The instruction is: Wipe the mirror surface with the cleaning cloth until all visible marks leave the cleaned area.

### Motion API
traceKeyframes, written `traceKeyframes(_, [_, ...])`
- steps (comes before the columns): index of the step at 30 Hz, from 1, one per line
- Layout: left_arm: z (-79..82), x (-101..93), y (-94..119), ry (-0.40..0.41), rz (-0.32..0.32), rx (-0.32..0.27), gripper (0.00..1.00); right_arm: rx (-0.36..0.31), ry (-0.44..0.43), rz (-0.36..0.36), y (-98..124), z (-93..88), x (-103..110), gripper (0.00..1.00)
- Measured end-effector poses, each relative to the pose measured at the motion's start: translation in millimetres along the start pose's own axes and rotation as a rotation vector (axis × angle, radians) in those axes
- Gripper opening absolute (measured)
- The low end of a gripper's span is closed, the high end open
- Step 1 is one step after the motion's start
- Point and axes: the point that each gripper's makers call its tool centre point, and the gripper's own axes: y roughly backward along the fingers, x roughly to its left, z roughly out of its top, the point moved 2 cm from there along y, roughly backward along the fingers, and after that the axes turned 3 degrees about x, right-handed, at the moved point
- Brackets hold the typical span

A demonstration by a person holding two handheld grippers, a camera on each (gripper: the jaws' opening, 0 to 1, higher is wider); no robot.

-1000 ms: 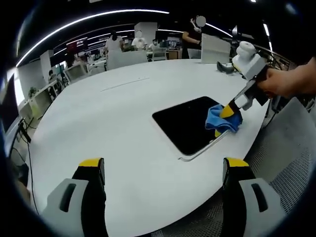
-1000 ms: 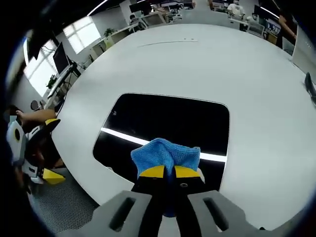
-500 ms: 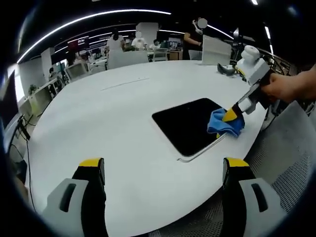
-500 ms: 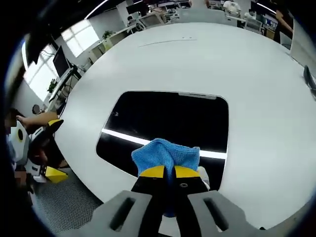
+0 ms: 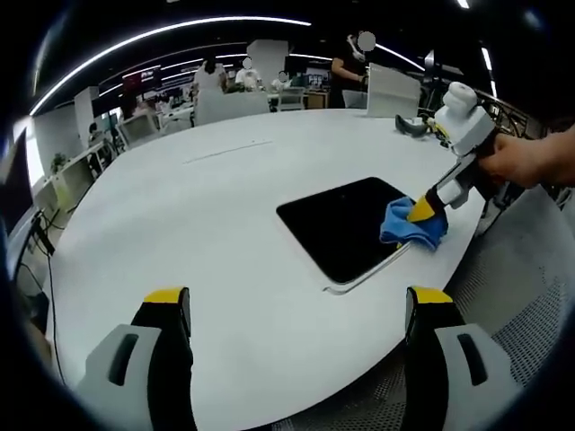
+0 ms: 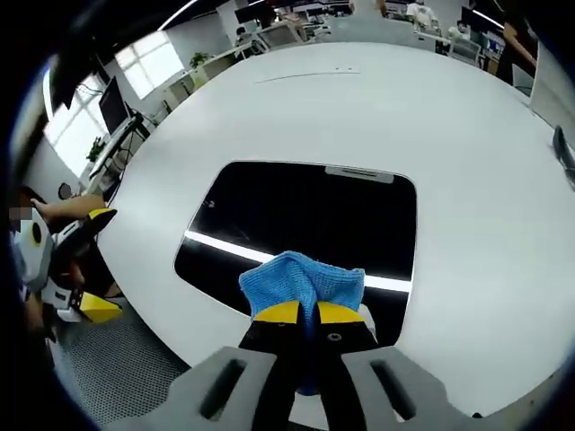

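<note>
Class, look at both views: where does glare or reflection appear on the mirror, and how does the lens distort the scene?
Right gripper view: a bright ceiling-light streak crosses the mirror behind the blue cloth. Left gripper view: the mirror looks uniformly dark; the white table edge bulges with fisheye curvature.

The blue cloth (image 6: 304, 280) hides the mirror's (image 6: 305, 220) near edge; marks too small to tell.

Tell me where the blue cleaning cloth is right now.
The cleaning cloth is clamped in the right gripper, pressed on the mirror's near edge.
</note>
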Motion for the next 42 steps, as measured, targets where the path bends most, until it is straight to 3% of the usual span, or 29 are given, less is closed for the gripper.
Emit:
traceKeyframes(12, [-0.4, 2.9, 1.5, 0.008, 0.009, -0.003, 0.99, -0.003, -0.035, 0.02, 2.6, -1.8, -7.6, 0.0])
traceKeyframes(30, [2.8, 0.6, 2.2, 0.014, -0.003, -0.025, 0.99, -0.014, -0.079, -0.024, 16.6, -12.3, -48.8, 0.0])
traceKeyframes(37, [2.2, -1.4, 2.0, 0.01, -0.01, -0.019, 0.99, -0.025, -0.105, -0.036, 16.8, -10.5, -50.6, 0.0])
traceKeyframes(39, [2.1, 0.7, 3.2, 0.058, 0.007, -0.02, 0.99, -0.031, -0.108, -0.044, 15.6, -8.3, -51.7, 0.0])
traceKeyframes(41, [9.4, 6.3, 3.7, -0.022, 0.023, -0.063, 0.99, -0.032, -0.091, -0.052, 13.3, -3.4, -52.1, 0.0])
traceKeyframes(42, [7.0, 5.6, 3.8, -0.008, 0.025, -0.057, 0.99, -0.029, -0.087, -0.054, 12.5, -1.3, -52.7, 0.0])
